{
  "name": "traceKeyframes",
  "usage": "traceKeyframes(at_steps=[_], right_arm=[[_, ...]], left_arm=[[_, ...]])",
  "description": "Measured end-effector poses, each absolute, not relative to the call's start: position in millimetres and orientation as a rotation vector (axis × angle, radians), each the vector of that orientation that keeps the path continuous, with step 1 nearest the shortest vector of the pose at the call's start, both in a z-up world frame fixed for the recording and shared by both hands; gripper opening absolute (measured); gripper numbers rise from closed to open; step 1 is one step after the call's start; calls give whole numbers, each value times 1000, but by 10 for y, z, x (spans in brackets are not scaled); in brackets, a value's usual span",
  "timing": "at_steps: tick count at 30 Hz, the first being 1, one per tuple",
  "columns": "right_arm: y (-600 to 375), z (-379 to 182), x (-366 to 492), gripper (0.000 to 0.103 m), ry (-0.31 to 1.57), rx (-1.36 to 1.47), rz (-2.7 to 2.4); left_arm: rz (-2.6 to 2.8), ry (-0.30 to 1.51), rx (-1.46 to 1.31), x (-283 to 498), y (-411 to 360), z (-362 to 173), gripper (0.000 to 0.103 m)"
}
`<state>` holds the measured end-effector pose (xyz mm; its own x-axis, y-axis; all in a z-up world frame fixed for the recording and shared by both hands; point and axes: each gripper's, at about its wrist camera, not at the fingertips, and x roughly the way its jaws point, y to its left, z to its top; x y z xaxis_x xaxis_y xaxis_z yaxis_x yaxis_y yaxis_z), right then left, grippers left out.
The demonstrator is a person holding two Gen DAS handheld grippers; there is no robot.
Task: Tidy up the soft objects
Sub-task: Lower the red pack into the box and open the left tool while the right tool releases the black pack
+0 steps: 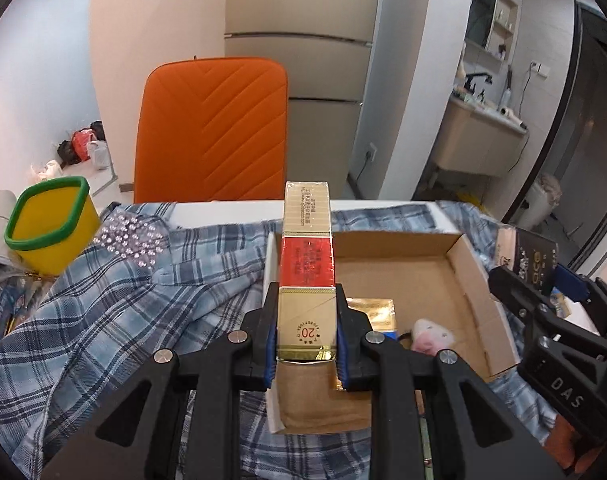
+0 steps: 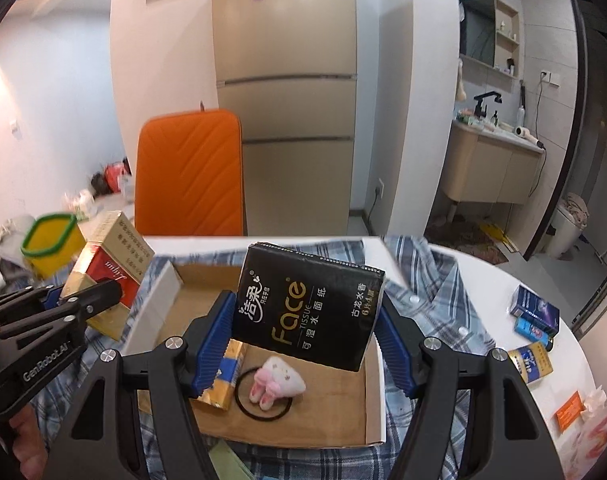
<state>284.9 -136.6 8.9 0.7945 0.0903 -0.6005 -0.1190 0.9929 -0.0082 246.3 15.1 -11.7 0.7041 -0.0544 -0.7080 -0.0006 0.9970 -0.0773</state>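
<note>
Two hand-held grippers (image 1: 306, 334) (image 2: 303, 332), both gripping packs (image 1: 307, 264) (image 2: 307, 312)

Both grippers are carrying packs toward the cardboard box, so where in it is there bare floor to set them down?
The cardboard box has bare floor at its far end, between the white flap and the far wall. The near end is crowded: the gold packet and the plush hair tie lie there.

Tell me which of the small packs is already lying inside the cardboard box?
The gold pack, on the floor of the box beside the bunny hair tie. The black tissue pack and the red-gold carton are held in grippers above it; the blue packs lie on the table.
</note>
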Motion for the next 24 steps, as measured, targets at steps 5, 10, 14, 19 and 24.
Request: traceKeyframes(at_steps=[5, 10, 14, 19, 24], right_arm=[[-1376, -96, 2959, 70, 700, -45, 129], [-1398, -318, 3080, 70, 769, -57, 138], [-1374, -392, 3109, 70, 783, -71, 141], [-1377, -429, 3121, 70, 789, -78, 144], [-1349, -414, 3107, 71, 788, -82, 153]], left_arm=[[-21, 826, -79, 2508, 172, -227, 21], [-18, 846, -76, 2550, 205, -297, 21], [-21, 851, -74, 2554, 214, -313, 21], [-24, 855, -73, 2565, 217, -326, 21], [-34, 851, -66, 2565, 194, -328, 21]])
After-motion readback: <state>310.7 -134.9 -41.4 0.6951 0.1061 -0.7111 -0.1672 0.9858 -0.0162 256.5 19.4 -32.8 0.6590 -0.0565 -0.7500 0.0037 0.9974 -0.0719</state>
